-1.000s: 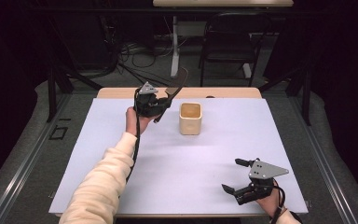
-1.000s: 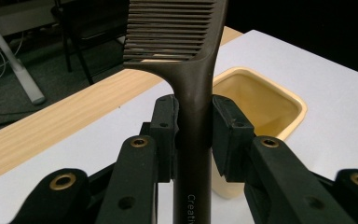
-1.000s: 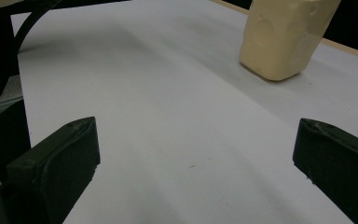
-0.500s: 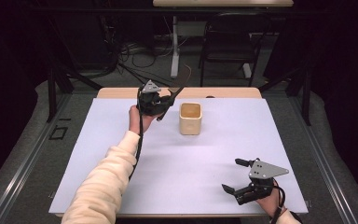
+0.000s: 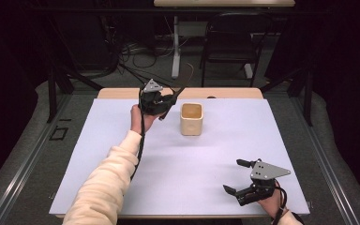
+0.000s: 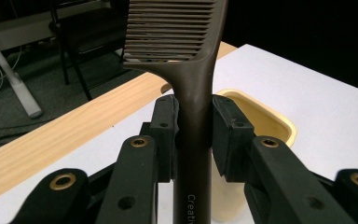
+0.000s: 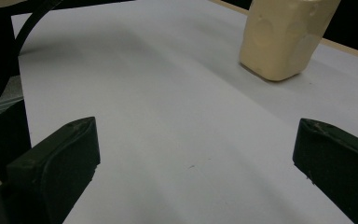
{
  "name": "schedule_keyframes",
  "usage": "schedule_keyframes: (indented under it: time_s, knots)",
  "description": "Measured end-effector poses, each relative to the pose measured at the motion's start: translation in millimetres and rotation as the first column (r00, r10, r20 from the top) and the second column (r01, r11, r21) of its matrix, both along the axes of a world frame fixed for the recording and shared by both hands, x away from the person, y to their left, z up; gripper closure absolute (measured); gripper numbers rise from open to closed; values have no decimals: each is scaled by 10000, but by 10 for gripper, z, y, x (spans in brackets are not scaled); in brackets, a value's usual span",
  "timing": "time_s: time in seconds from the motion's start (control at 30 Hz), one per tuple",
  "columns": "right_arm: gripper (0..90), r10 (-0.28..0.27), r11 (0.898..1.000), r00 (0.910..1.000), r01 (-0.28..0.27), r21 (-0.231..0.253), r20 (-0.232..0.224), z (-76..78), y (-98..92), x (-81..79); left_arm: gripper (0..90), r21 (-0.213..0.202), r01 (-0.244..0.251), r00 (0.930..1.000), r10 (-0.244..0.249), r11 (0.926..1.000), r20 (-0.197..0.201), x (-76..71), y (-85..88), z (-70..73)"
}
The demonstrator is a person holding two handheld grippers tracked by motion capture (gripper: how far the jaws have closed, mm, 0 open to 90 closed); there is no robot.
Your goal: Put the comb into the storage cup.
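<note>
While the left gripper (image 5: 161, 104) hangs in the air at the far side of the table (image 5: 122, 187), it holds a dark comb (image 5: 180, 86). From the high view, the comb sticks up and away from the jaws, with its toothed end above the cup's (image 5: 191, 118) near-left corner. The cup stands just to the right of this gripper. Compared with the pictures from a moment ago, nothing has moved: hand, comb and cup sit in the same spots. So the work looks paused, with the comb lifted but not yet put in the cup. The right gripper (image 5: 239, 180) rests low at the near right edge, well apart from the cup, with its jaws spread and nothing in them.

In the left gripper view, the two pads (image 6: 233, 135) squeeze the comb's handle (image 6: 193, 140) from both sides. The teeth (image 6: 168, 28) point up past the jaws. The cup (image 6: 261, 119) sits just behind and below the pads, mouth open.

In the right gripper view, the two black jaws stand far apart over the bare white table (image 7: 168, 116). The cup (image 7: 284, 37) is far ahead, up and to the right.
</note>
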State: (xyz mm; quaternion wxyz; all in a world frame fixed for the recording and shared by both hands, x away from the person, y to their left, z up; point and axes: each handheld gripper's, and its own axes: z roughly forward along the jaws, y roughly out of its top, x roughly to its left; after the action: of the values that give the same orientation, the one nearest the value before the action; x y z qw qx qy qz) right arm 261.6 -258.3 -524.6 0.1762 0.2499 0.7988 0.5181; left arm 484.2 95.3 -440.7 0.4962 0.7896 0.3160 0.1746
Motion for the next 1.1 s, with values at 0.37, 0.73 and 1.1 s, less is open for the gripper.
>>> schedule_keyframes:
  time_s: [0.37,0.73,1.1]
  knots:
    - [0,26,10000,10000,-26,-25,22,1,0,-1,716,-173,35,9999,-32,9998,151,11,-48,30]
    - [0,26,10000,10000,-26,-36,27,1,3,-1,716,-157,183,9994,-178,9997,306,41,-124,68]
    - [0,27,10000,10000,-27,-34,11,0,2,1,716,-171,316,9984,-307,9994,476,59,-199,133]
